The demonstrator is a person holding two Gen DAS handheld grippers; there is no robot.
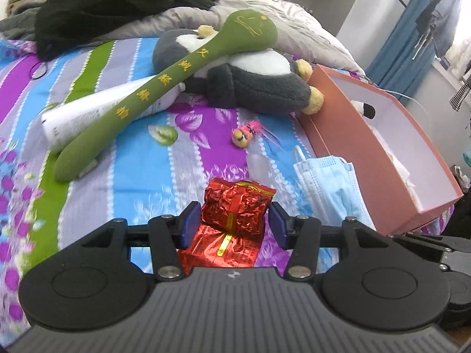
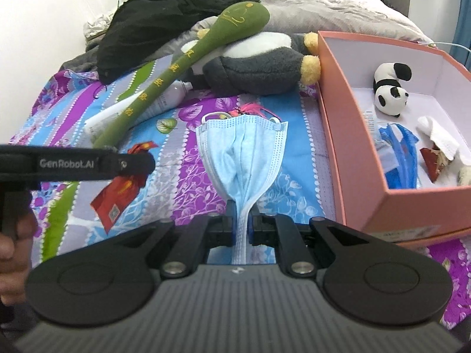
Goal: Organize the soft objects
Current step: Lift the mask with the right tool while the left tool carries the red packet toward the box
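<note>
Bedspread [image 1: 123, 176] still cluttered: green plush [image 1: 164, 79], penguin [image 1: 250, 79] outside pink box [image 2: 347, 147]; panda [image 2: 390, 89] already boxed. Right gripper [image 2: 242, 229] pinches face mask [image 2: 244, 153], left gripper [image 1: 234, 223] clamps red foil packet [image 1: 238, 206]

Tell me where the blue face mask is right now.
The blue face mask hangs pinched in the right gripper, above the striped bedsheet, left of the pink box.
</note>
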